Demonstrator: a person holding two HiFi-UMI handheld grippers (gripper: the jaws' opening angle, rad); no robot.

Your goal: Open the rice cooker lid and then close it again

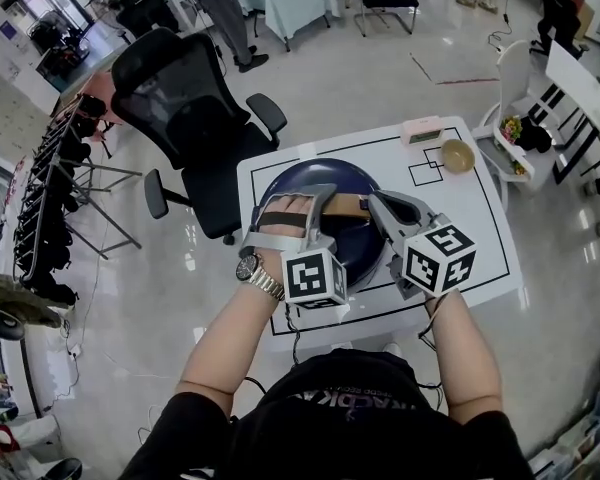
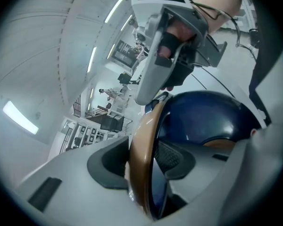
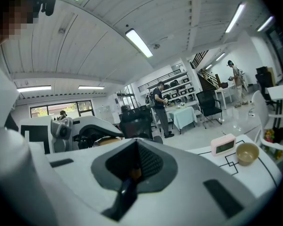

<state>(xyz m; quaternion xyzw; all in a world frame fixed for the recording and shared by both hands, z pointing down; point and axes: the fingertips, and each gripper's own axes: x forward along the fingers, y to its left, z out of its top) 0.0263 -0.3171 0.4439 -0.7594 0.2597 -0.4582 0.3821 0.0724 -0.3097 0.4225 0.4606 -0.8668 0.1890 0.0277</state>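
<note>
- Left claw (image 1: 298, 204): closed on the brown handle (image 1: 345, 206) of the rice cooker. In the left gripper view I see the handle running edge-on between the two pads (image 2: 108, 166), with both pads against it.
- Right claw (image 1: 372, 200): jaws together, with the tip at the right end of the same handle. In the right gripper view a brown sliver shows at the pads; I cannot tell whether it is pinched.
- Rice cooker (image 1: 320, 173): dark blue and domed. It stands at the middle of the white surface (image 1: 470, 258), under both claws.
- Tan bowl (image 1: 457, 155) and pink clock (image 1: 421, 129): near each other at the far right corner of the surface, well apart from the cooker.
- Black office chair (image 1: 180, 108): on the floor beyond the far left edge of the surface.
</note>
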